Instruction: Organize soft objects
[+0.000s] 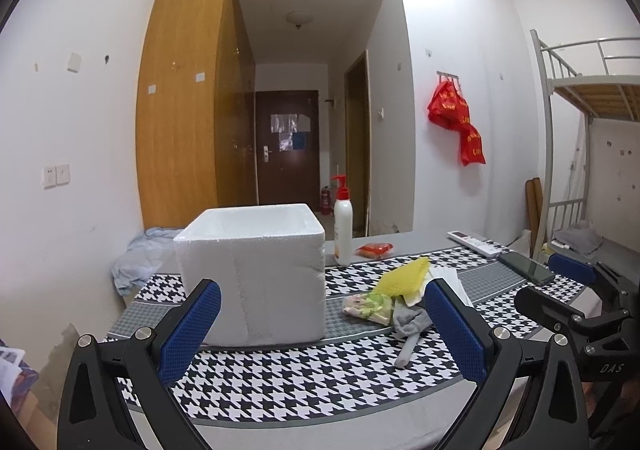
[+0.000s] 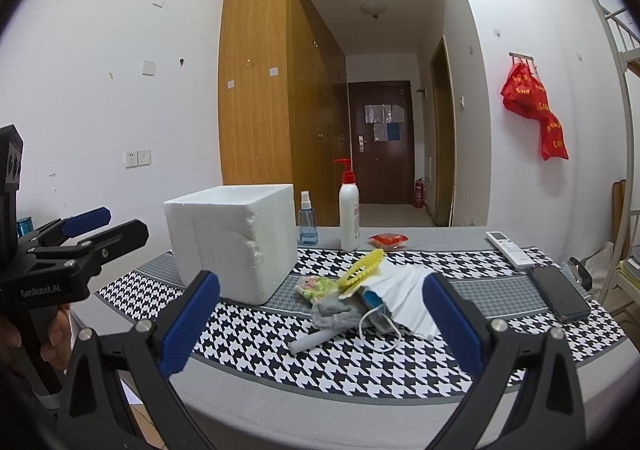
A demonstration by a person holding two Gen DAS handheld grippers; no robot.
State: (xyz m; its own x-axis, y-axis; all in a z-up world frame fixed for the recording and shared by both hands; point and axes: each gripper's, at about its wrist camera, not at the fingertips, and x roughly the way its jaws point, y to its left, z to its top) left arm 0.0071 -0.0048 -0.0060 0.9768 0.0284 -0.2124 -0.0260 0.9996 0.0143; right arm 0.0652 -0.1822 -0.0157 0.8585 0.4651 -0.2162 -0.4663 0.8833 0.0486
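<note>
A pile of soft things lies on the houndstooth cloth: a yellow foam net (image 1: 404,275) (image 2: 362,270), a grey sock (image 1: 410,324) (image 2: 336,312), a green patterned cloth (image 1: 368,306) (image 2: 316,286) and white face masks (image 2: 400,290) (image 1: 446,278). Left of the pile stands a white foam box (image 1: 256,274) (image 2: 236,238). My left gripper (image 1: 320,334) is open, short of the box and pile, with nothing in it. My right gripper (image 2: 320,330) is open too, facing the pile from the near side. Each gripper shows in the other's view: the right gripper (image 1: 576,302), the left gripper (image 2: 80,234).
At the back of the table (image 2: 280,410) stand a pump bottle (image 1: 343,226) (image 2: 349,210) and a small spray bottle (image 2: 307,226), with a red packet (image 1: 374,249) (image 2: 388,239). A remote (image 2: 510,248) and phone (image 2: 560,292) lie right. Blue fabric (image 1: 136,258) hangs off the left edge.
</note>
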